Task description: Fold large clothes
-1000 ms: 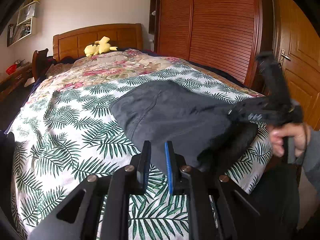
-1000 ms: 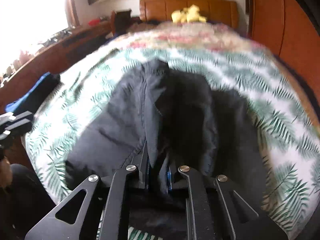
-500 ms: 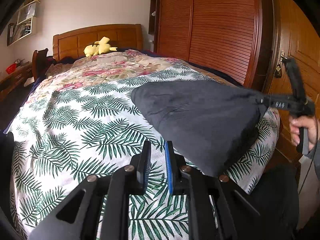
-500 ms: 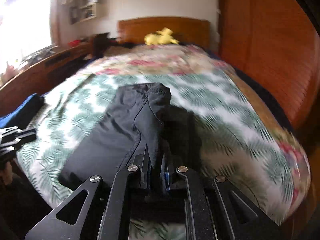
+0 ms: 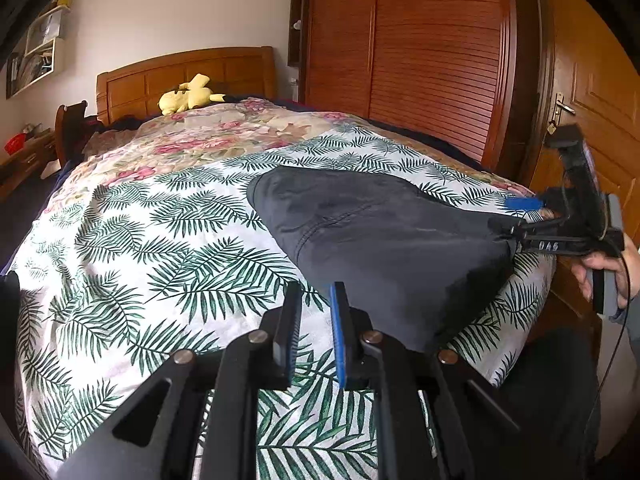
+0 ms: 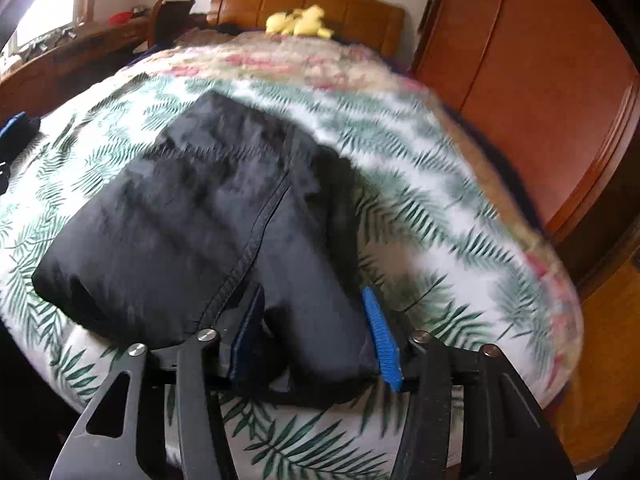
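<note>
The right gripper (image 6: pixel 316 334) had just been spreading its fingers (image 6: pixel 382 340), and the near end of the dark garment (image 6: pixel 208 208) lay slack in the gap between them, no longer pinched by either pad. From that gap the garment ran straight ahead and slightly left, its long axis pointing up the bed (image 6: pixel 460 216) toward the headboard (image 6: pixel 304 0), a stitched seam marking the line. It was folded into a thick, narrow bundle resting on the leaf-print cover, its near end at the foot edge of the bed. In the left wrist view the right gripper (image 5: pixel 516 216) met that same end from the side, held by the person's hand (image 5: pixel 612 268). The left gripper (image 5: pixel 316 332) hung nearly closed with nothing between its fingers (image 5: pixel 338 336), and the dark garment (image 5: pixel 380 240) lay just ahead and to its right, close but seemingly not touching. The right hand looked the nearer for any regrasp. To the garment's left a broad stretch of leaf-print cover stood free, which seemed to give room for laying the bundle out or folding it across. To its right the cover narrowed to the bed's side edge, with the wooden wardrobe (image 5: pixel 420 60) beyond, so a push that way seemed to risk sliding cloth off. A yellow plush toy (image 5: pixel 188 98) sat well apart by the headboard.
</note>
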The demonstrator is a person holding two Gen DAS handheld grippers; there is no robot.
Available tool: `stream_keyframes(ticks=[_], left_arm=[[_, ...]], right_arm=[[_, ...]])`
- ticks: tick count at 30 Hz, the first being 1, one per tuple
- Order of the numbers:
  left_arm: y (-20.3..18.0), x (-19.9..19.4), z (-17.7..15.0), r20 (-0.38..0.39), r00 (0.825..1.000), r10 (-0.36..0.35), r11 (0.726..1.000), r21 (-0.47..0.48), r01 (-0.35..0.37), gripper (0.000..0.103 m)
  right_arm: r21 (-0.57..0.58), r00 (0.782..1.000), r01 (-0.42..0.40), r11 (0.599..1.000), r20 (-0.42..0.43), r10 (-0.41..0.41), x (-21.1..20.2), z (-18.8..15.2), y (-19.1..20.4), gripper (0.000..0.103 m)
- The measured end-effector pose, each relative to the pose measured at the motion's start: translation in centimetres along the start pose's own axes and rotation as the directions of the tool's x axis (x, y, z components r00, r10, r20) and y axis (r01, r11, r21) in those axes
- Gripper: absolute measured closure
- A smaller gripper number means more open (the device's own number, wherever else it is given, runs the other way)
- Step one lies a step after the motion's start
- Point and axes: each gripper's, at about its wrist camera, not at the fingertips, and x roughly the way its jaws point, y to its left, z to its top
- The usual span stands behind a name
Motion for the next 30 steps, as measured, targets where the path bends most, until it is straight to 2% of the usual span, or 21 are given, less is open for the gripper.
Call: stream_keyframes(ticks=[3, 6, 11, 14, 18, 20, 22, 26, 30], left_arm=[[-0.1, 0.3, 0.0, -0.007, 1.0, 0.002, 1.0, 0.001, -0.002, 0.091], [-0.2, 0.5, 0.0, -0.011, 1.0, 0.004, 1.0, 0.002, -0.004, 0.091], [-0.2, 0.8, 0.0, -0.011, 1.0, 0.004, 1.0, -0.008, -0.004, 0.091], [-0.2, 1.2, -0.2, -0.018, 1.0, 0.005, 1.0, -0.01, -0.005, 0.091], [-0.2, 1.5, -0.3, -0.025, 1.0, 0.001, 1.0, -0.003, -0.001, 0.091], [-0.3, 1.7, -0.3, -0.029, 1.0, -0.002, 1.0, -0.003, 0.001, 0.091], [-0.3, 1.7, -0.2, -0.026, 1.0, 0.002, 1.0, 0.0, -0.002, 0.09], [-0.5, 1.7, -0.1, -0.021, 1.0, -0.007, 1.0, 0.0, 0.007, 0.089], [-0.8, 1.4, 0.0, -0.009, 1.0, -0.016, 1.0, 0.008, 0.016, 0.088]], right_arm=[[0.023, 0.998, 0.021, 0.999, 0.064, -0.023, -1.6, 0.7, -0.4, 0.045], [0.035, 0.994, -0.085, 0.996, 0.073, 0.082, -1.9, 1.4, -0.2, 0.045], [-0.01, 0.964, -0.252, 0.968, 0.089, 0.252, -2.3, 2.3, 3.2, 0.045], [-0.031, 0.947, -0.311, 0.95, 0.081, 0.312, -1.6, 2.5, 5.3, 0.045], [-0.03, 0.952, -0.302, 0.953, 0.034, 0.303, 0.7, 1.4, 6.8, 0.045], [-0.015, 0.943, -0.329, 0.944, -0.059, 0.328, 3.3, -0.4, 7.5, 0.044], [-0.048, 0.948, -0.317, 0.947, -0.012, 0.317, 3.2, -1.7, 7.6, 0.044], [-0.034, 0.95, -0.311, 0.95, -0.024, 0.311, 2.1, -2.1, 6.9, 0.044], [-0.023, 0.966, -0.258, 0.966, -0.008, 0.258, 0.4, -2.6, 4.9, 0.045]])
